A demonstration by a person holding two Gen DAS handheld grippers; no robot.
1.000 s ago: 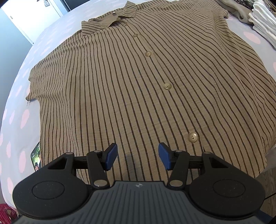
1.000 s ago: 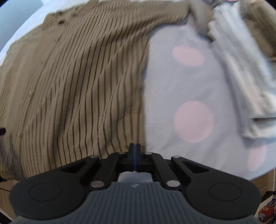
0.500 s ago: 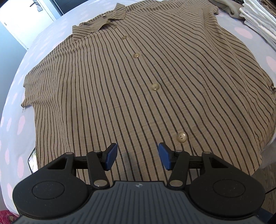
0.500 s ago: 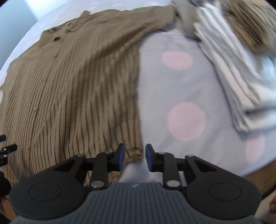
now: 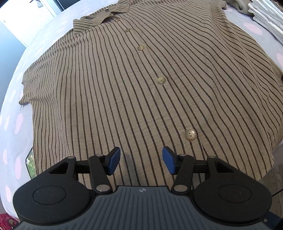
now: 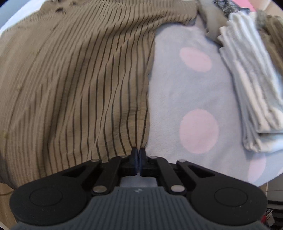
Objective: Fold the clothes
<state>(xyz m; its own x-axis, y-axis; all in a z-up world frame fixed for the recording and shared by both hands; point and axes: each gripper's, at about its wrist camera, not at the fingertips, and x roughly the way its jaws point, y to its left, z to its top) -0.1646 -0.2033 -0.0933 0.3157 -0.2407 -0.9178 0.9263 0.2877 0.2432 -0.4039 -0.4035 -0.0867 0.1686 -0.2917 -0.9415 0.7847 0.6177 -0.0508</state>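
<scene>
Gripping now: the right gripper (image 6: 137,155) has its jaws pinched together on the lower right corner of the striped button-up shirt (image 6: 79,85), at the bottom centre of the right wrist view.
Left tongs: the left gripper (image 5: 141,160) hangs wide apart over the hem at the bottom of its view, with nothing between the blue pads (image 5: 114,159).
Shirt place: it lies spread flat, buttons up, on the polka-dot bedspread (image 6: 185,85), filling most of both views.
Slip risk: only a thin edge of cloth sits in the pinch, so I judge a quick lift could pull it free.
Skew risk: with one corner held, folding may drag the shirt crooked and bunch it.
Neighbour risk: the folded white stack (image 6: 251,92) at right lies near; a wide swing could disturb it.
Left view only: collar (image 5: 113,12), button row (image 5: 161,80), left sleeve edge.
Right view only: the pinched corner itself.
</scene>
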